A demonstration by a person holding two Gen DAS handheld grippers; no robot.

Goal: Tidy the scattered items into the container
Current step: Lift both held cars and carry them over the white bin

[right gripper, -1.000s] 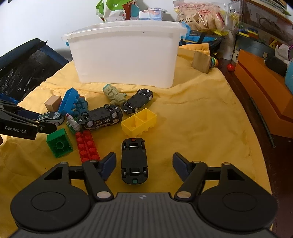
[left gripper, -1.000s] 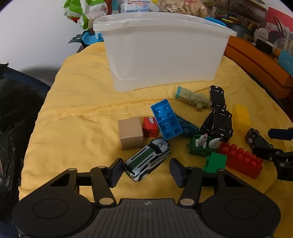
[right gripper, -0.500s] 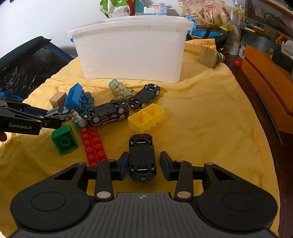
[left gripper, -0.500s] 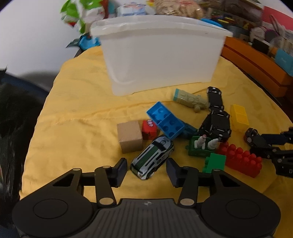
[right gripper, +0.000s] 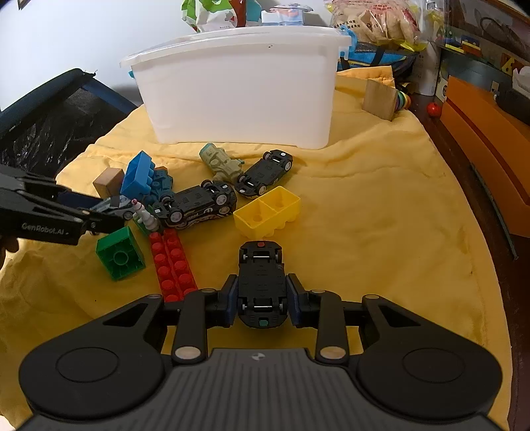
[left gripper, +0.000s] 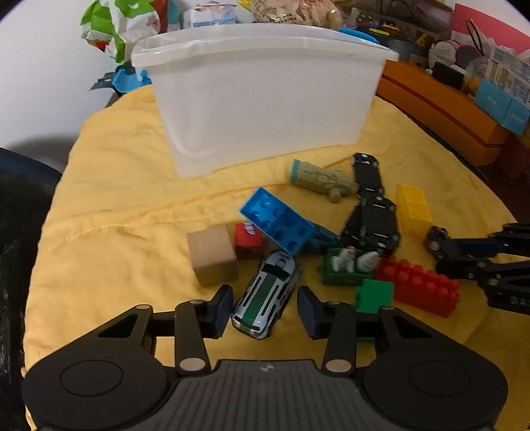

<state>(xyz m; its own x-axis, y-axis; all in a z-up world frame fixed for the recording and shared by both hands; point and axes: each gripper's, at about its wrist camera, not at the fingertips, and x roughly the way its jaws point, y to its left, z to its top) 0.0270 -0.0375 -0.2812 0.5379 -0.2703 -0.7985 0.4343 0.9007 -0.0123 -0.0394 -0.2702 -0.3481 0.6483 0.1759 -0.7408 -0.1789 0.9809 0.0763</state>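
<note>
Setting: I read this as a lived-in home room | yellow cloth [right gripper: 381, 205] spread as a play surface, toy cars and bricks on it | far side: snack bags [right gripper: 374, 23] behind a white plastic bin [right gripper: 238, 86] | right: orange shelf [left gripper: 440, 109] cluttered with small boxes.

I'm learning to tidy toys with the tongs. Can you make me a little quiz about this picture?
1. True or false: the right tongs are shut on the upside-down black car.
2. Which toy sits between the open left tongs? A) the silver and green car B) the yellow brick C) the wooden cube
3. Fill in: the toys lie on a ____ cloth in front of the white container.

Key: 1 true; 2 A; 3 yellow.
</note>
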